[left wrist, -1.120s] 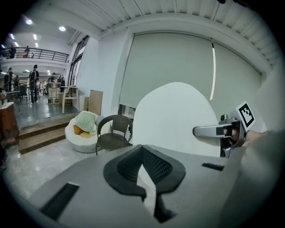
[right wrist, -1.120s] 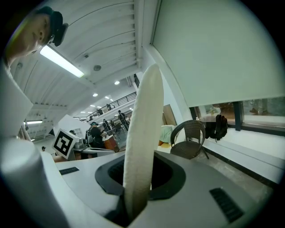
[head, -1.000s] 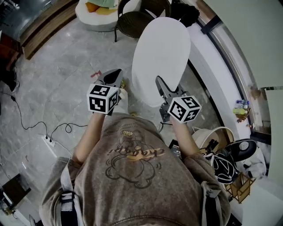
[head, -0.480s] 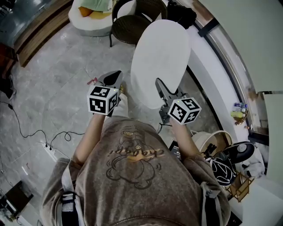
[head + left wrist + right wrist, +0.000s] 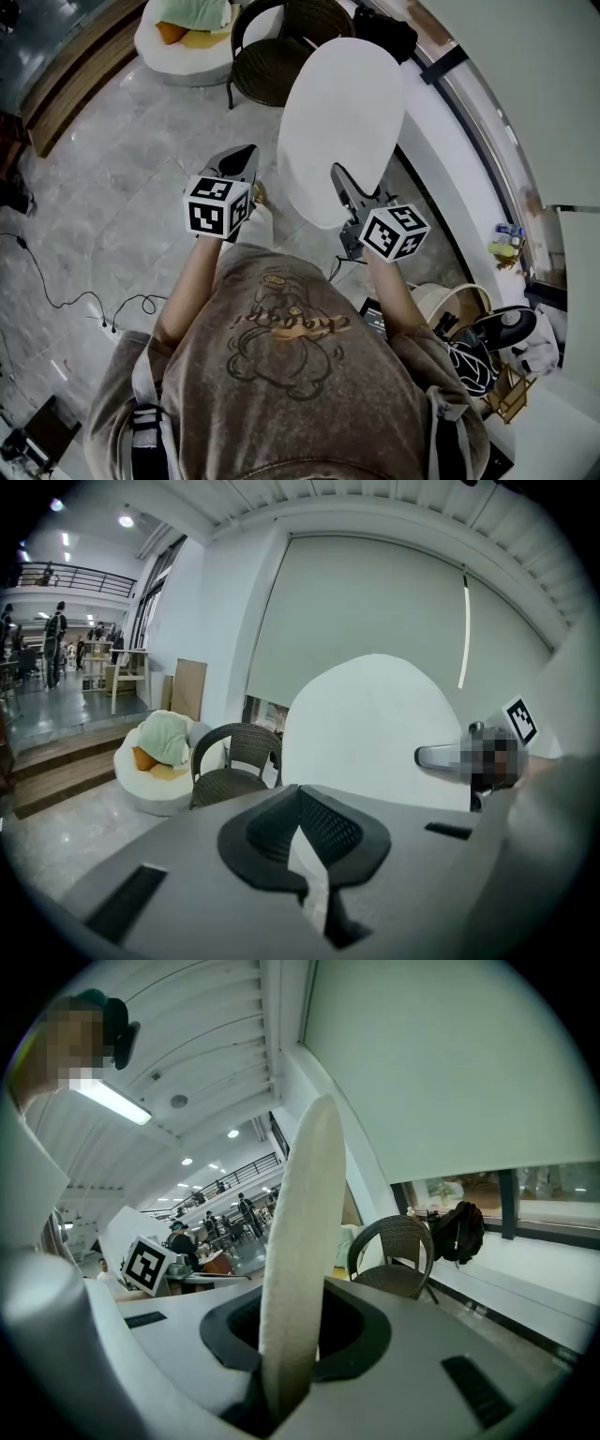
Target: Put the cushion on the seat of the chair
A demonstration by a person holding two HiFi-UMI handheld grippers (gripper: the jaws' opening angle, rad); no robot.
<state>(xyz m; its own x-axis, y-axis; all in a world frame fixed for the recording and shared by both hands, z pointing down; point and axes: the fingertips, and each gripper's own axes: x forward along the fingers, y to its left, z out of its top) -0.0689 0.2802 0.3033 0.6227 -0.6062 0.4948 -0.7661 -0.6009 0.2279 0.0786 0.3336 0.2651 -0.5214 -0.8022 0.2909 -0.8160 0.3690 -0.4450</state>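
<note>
Grey marble floor (image 5: 131,159) spread below, with the wicker chair (image 5: 267,70) ahead of both sets of fingertips. The right gripper (image 5: 337,173) clenched the white cushion (image 5: 342,112) by its near edge. The cushion stretched forward from those fingers and hid part of the chair. The left gripper (image 5: 246,155), its fingers pressed together and empty, hung just beside the cushion without touching it.

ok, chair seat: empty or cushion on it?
Empty: the chair has a bare seat; the right gripper holds the cushion upright, short of it.
</note>
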